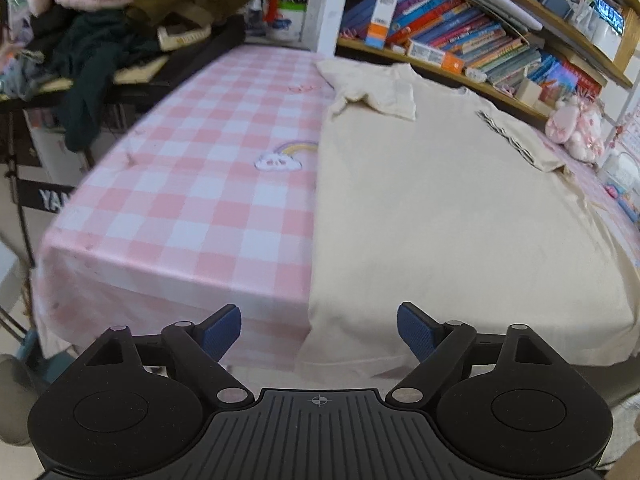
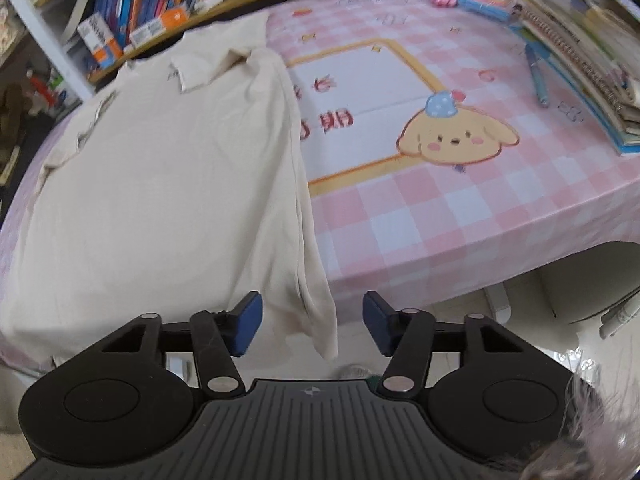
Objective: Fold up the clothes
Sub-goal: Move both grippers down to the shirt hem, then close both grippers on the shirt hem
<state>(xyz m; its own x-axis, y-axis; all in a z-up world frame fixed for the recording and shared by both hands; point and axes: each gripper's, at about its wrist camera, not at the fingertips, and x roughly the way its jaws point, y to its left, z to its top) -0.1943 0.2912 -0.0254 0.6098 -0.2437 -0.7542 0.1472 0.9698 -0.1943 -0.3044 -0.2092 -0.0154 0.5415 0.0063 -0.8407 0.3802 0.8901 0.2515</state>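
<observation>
A cream T-shirt (image 1: 440, 200) lies spread flat on the table, its hem hanging over the near edge and both sleeves folded inward at the far end. It also shows in the right wrist view (image 2: 160, 184). My left gripper (image 1: 319, 330) is open and empty, just short of the table edge by the shirt's lower left hem corner. My right gripper (image 2: 313, 322) is open and empty; the shirt's hanging lower right hem corner (image 2: 320, 320) sits between its fingers without being held.
A pink checked tablecloth (image 1: 192, 200) covers the table. A pile of clothes (image 1: 100, 20) lies at the far left. Bookshelves (image 1: 480, 32) run along the back, with a plush toy (image 1: 576, 128). Stacked notebooks (image 2: 580, 60) and a pen (image 2: 538, 76) lie at the right.
</observation>
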